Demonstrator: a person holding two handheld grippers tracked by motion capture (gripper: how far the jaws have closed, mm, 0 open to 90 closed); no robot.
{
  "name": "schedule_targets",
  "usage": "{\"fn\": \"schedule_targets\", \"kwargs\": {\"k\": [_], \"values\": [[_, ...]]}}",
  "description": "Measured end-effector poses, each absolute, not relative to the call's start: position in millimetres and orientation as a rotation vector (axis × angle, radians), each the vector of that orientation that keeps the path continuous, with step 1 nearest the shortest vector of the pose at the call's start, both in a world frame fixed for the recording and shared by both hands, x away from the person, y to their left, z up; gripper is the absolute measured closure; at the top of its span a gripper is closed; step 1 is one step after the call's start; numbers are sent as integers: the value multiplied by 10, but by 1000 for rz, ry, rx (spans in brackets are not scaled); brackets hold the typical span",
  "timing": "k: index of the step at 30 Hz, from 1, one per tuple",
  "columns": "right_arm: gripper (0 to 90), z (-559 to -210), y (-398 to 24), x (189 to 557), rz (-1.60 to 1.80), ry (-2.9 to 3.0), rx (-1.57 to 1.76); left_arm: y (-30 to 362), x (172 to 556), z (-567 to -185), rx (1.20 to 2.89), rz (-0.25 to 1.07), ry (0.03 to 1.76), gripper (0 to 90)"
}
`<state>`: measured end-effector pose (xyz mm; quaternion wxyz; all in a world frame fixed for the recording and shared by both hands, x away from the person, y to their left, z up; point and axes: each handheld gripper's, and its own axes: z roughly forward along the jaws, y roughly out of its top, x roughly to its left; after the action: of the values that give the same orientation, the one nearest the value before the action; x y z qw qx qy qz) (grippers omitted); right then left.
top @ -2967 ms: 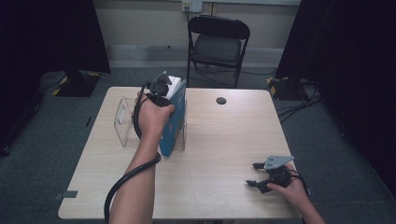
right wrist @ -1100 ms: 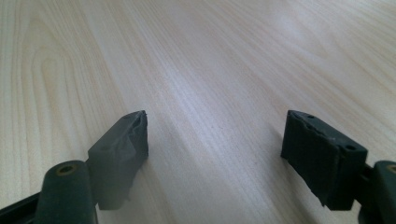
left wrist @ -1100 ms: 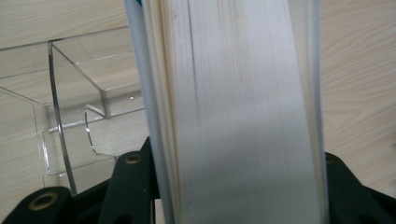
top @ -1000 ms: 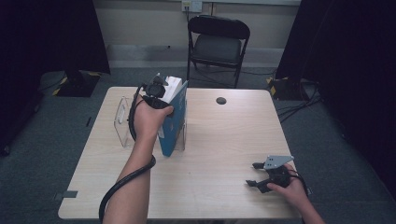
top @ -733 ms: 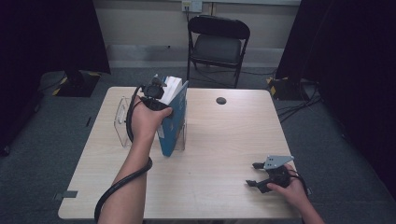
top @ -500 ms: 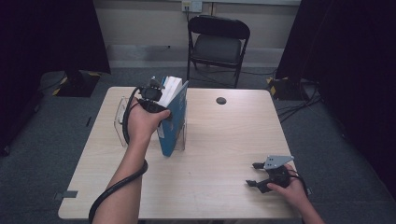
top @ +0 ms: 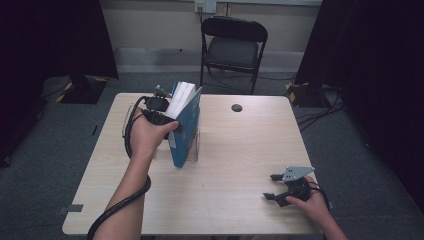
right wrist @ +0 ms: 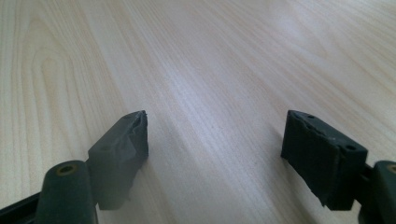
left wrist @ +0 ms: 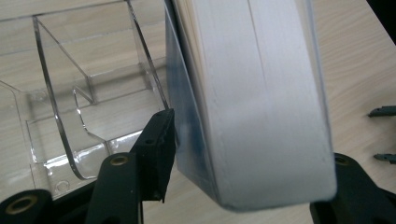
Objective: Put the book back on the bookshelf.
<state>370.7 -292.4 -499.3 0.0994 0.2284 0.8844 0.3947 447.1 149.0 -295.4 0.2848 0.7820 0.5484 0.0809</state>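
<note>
The high view looks forward and down over the whole table (top: 210,200) — both gripper views sit close above that same tabletop, facing along their jaws.

Blue-covered book (top: 186,125) with white pages, clear plastic holder (left wrist: 84,107), pale wood-grain table (top: 240,165)

Thick blue-covered book (top: 184,125) stands upright in clear holder (left wrist: 93,112).

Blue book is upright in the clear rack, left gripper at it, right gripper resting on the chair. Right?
Not quite. The right gripper rests on the table, not the chair; the high view shows it. The book is upright in the rack, left gripper at it.
</note>
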Motion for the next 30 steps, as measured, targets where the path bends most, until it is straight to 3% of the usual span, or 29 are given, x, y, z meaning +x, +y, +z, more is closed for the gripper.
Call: {"fn": "schedule_targets", "kwargs": {"k": [30], "values": [[222,-4993,-2928,3711,1167,2611,671,1702,4297,-3028,2086,172,1451,332]]}}
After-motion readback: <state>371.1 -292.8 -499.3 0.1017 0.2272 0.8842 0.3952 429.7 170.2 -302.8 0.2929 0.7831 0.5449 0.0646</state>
